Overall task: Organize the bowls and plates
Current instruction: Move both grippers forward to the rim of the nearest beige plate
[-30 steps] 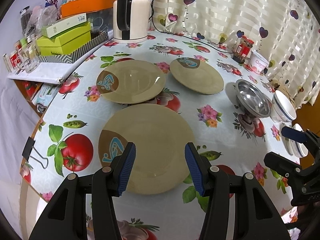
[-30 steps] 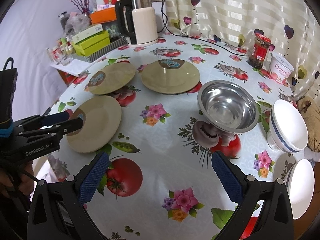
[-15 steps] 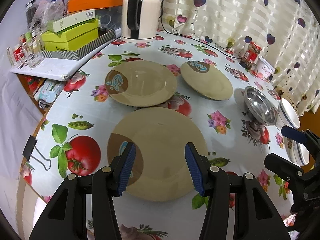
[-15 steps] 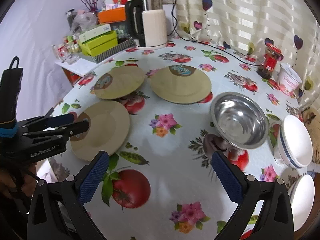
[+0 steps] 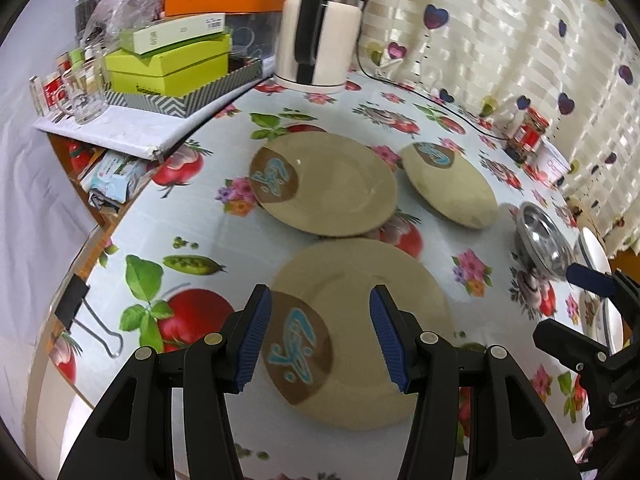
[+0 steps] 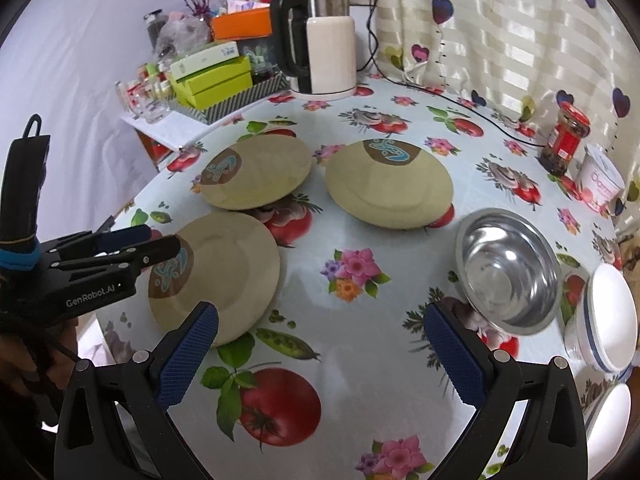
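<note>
Plates and bowls sit spread over a round table [image 5: 224, 236] covered in a pale oilcloth printed with tomatoes and flowers.

Left wrist view: the left gripper [image 5: 319, 335], black with blue ribbed pads, is at 6 o'clock, its jaws parted and holding nothing. Between the pads shows the nearest round tan plate with a brown patch and blue motif [image 5: 360, 328]; whether the pads touch it cannot be told. A second tan plate [image 5: 324, 188] lies at the centre of the frame, just beyond the first. A third tan plate [image 5: 450, 186] lies toward 2 o'clock. A shiny steel bowl [image 5: 540, 240] sits at 3 o'clock, with the right gripper's black frame below it. A white electric kettle with a black handle [image 5: 316, 40] stands at 12 o'clock, and lime green boxes [image 5: 168, 66] at 10 o'clock.

Right wrist view: the right gripper [image 6: 320, 354] is at 6 o'clock, jaws spread wide and empty, above bare oilcloth. The left gripper enters at 9 o'clock, over the near plate's [image 6: 224, 272] patterned edge. The other two plates [image 6: 260, 172] [image 6: 388, 184] lie toward 12 o'clock, slightly apart. The steel bowl [image 6: 508, 272] is at 3 o'clock, with a white bowl with a blue band [image 6: 608, 320] just beside it at the table edge. A red-lidded jar [image 6: 564, 140] stands at 2 o'clock.
</note>
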`<action>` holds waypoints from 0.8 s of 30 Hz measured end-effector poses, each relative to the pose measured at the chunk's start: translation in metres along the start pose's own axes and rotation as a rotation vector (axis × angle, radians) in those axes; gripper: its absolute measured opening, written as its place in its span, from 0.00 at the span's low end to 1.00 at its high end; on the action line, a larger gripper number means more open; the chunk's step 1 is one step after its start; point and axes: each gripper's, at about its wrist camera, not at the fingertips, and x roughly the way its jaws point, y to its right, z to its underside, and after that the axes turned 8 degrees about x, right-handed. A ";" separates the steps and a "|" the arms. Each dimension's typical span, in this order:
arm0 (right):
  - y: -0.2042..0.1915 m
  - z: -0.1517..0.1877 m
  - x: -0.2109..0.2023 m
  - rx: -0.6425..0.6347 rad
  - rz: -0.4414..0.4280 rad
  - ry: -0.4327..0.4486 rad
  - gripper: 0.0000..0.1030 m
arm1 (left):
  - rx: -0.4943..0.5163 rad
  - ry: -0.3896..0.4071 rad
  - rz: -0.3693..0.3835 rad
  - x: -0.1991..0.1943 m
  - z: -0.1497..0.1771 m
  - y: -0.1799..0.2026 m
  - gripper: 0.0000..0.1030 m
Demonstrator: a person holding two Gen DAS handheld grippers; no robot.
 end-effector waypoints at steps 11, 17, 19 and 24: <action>-0.018 -0.032 0.027 -0.035 -0.017 -0.011 1.00 | -0.069 0.012 -0.021 0.013 -0.018 -0.037 0.51; -0.029 -0.050 0.045 -0.047 -0.016 -0.021 0.96 | -0.089 0.009 -0.001 0.023 -0.030 -0.051 0.51; -0.033 -0.056 0.051 -0.049 -0.016 -0.025 0.96 | -0.099 0.004 0.010 0.028 -0.034 -0.056 0.51; -0.040 -0.067 0.067 -0.049 -0.023 -0.042 0.86 | -0.122 -0.002 0.023 0.039 -0.042 -0.067 0.51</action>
